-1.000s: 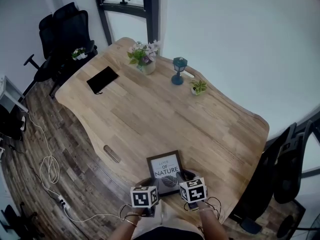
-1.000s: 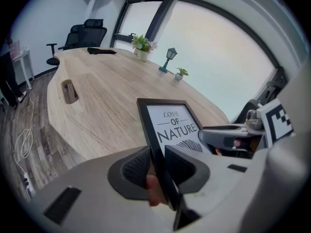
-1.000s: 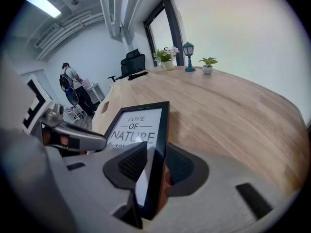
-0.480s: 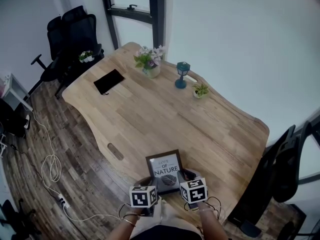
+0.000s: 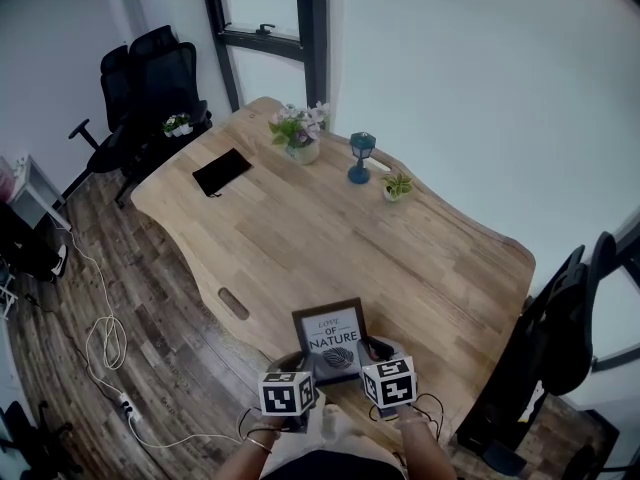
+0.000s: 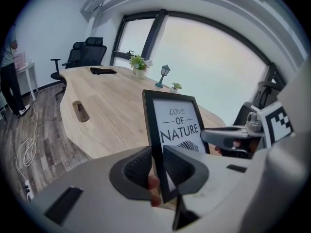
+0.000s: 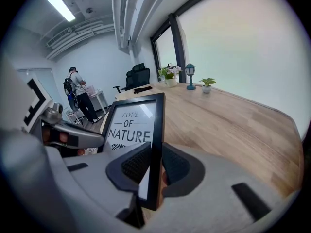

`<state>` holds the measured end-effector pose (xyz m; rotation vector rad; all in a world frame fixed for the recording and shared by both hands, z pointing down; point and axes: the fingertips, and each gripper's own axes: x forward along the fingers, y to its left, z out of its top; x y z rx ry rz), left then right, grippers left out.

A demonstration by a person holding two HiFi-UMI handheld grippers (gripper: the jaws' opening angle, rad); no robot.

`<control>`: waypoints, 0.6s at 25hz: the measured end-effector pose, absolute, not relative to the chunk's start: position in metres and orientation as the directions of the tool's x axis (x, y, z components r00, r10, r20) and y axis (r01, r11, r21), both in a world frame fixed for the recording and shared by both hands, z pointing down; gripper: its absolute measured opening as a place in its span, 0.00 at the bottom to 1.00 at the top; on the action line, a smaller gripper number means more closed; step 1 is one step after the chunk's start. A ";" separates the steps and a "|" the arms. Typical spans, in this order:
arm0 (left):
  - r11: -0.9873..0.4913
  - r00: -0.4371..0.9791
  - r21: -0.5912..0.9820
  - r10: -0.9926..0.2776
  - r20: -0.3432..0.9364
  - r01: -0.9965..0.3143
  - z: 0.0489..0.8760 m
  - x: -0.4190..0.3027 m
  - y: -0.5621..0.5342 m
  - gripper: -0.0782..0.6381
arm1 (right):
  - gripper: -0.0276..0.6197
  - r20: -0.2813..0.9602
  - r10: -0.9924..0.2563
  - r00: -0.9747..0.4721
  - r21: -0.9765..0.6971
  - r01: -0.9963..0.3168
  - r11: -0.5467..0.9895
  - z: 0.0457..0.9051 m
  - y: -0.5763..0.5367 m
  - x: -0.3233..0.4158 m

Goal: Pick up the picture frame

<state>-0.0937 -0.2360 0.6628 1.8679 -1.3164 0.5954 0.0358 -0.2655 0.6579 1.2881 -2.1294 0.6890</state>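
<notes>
**Office room: two-sided grasp made, lift under way**

Light wooden table (image 5: pixel 400 248) is noted by the window. At its near edge a black rectangular picture frame (image 5: pixel 332 340) with a white "Love of Nature" print is held tilted up. Its left side is pinched by the left gripper (image 6: pixel 156 166) and its right side by the right gripper (image 7: pixel 154 164). Both pairs of jaws are closing, pads pressed on the moulding. Grasp is judged done; lifting clear of the table is judged left.

Left tool (image 6: pixel 158 166) and right tool (image 7: pixel 154 165), side by side, jaws closing on the picture frame (image 5: pixel 333 340).
</notes>
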 end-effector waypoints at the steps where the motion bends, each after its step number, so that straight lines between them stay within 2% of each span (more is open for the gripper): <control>1: -0.184 0.360 0.313 -0.582 0.729 -0.932 0.660 -0.092 -0.236 0.20 | 0.15 0.678 -0.624 -0.388 -0.142 -0.903 0.406 0.656 -0.265 0.037; 15: -0.218 0.347 0.273 -0.665 0.661 -0.937 0.623 -0.086 -0.228 0.20 | 0.15 0.600 -0.694 -0.398 -0.124 -0.903 0.412 0.620 -0.254 0.045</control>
